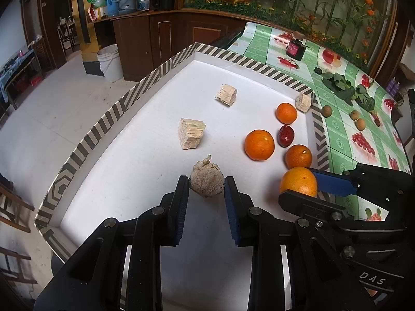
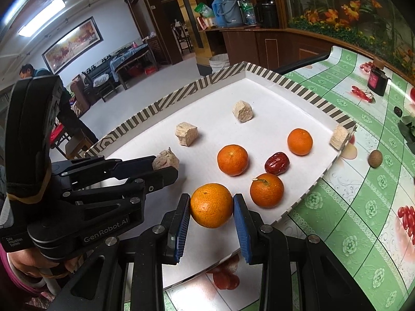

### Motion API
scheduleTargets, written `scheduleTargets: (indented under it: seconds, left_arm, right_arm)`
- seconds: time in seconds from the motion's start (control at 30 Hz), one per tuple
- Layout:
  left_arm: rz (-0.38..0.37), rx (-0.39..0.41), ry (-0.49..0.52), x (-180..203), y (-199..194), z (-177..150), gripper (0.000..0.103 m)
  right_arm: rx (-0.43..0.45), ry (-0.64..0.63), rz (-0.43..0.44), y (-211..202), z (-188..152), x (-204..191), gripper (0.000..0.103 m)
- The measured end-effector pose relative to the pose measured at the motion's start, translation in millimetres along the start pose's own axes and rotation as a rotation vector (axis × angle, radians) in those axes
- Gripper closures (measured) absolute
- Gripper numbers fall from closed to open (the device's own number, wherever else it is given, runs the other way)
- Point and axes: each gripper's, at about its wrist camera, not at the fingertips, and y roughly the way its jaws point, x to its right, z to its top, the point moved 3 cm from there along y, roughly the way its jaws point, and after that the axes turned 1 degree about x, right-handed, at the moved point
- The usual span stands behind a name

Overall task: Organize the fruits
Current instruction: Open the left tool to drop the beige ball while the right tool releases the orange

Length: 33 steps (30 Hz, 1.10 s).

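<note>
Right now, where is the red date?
The red date lies inside the striped-rim tray, toward its right side in the right wrist view, amid three loose oranges: one to its left, one behind, one in front.

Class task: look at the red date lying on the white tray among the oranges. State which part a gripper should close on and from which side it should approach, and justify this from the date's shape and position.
Grip the red date across its narrow middle, coming from above. It is a small oval lying flat on the tray, with oranges close around, so a sideways approach looks crowded.
</note>
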Motion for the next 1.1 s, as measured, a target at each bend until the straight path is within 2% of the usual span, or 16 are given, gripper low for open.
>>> scheduleTargets:
  seconds: [0.3,0.57,0.63,0.77,1.1]
  left_arm:
    - [0.000,-0.023,-0.020,-5,10,0,0.076]
    - [0.018,-0.029,-0.036,-13,10,3,0.076]
    - [0.026,-0.030,-0.039,-16,10,3,0.072]
    - [0.031,-0.026,-0.052,-19,7,2,0.046]
    - [0.045,0.019,-0.049,-11,-9,6,0.046]
  right_arm:
    - [-0.013,-0.020,-0.021,11,2,-1,0.071]
    - [-0.034,-0.115,-0.062,25,1,-12,0.070]
    - [-0.038,-0.132,-0.074,26,1,-14,0.070]
    - [-0.033,-0.106,-0.042,20,1,-13,0.068]
    - [0.031,-0.063,-0.019,-19,-2,-6,0.067]
